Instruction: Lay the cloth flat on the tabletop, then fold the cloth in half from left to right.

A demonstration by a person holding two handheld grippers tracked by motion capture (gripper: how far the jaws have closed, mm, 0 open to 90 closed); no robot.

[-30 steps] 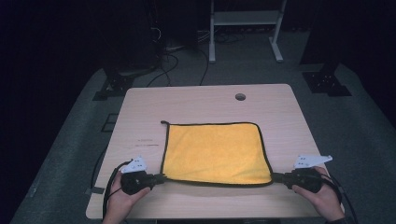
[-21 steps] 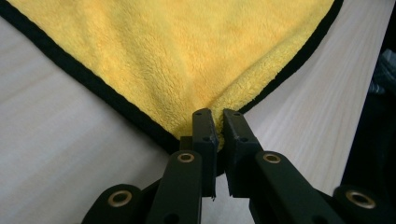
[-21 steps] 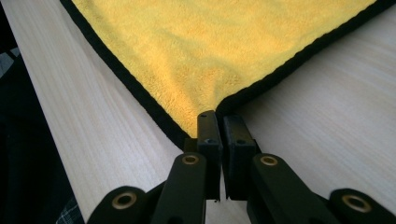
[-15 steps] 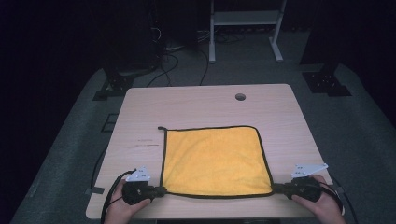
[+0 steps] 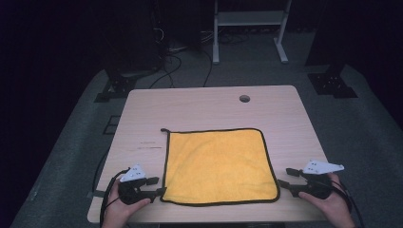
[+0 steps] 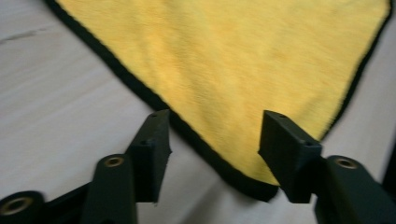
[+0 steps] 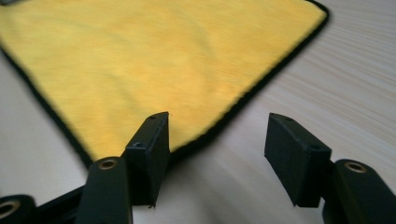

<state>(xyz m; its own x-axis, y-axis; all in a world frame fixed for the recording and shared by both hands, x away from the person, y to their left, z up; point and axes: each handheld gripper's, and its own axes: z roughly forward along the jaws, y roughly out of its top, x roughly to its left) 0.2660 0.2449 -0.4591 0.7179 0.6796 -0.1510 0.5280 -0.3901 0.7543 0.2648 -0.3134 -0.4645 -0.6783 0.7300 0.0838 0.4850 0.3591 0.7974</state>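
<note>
A yellow cloth [image 5: 219, 166] with black edging lies flat on the near half of the wooden table [image 5: 190, 109]. My left gripper [image 5: 159, 185] rests at the cloth's near left corner. Its jaws have just been opening and stand open. In the left gripper view the cloth [image 6: 224, 60] has that corner lying loose on the table between the jaws of my left gripper [image 6: 215, 116]. My right gripper [image 5: 284, 176] sits at the near right corner, its jaws also just opened. The right gripper view has the cloth [image 7: 154, 60] ending beside one jaw of my right gripper [image 7: 219, 117], unpressed.
A round cable hole [image 5: 244, 99] sits near the table's far edge. Both hands are close to the table's near edge. Behind the table, the grey floor carries cables and the legs of a white frame [image 5: 247, 19].
Both grippers were shut on the cloth's near corners and drew it slightly toward the near edge. Now both have let go, and the cloth lies flat.
</note>
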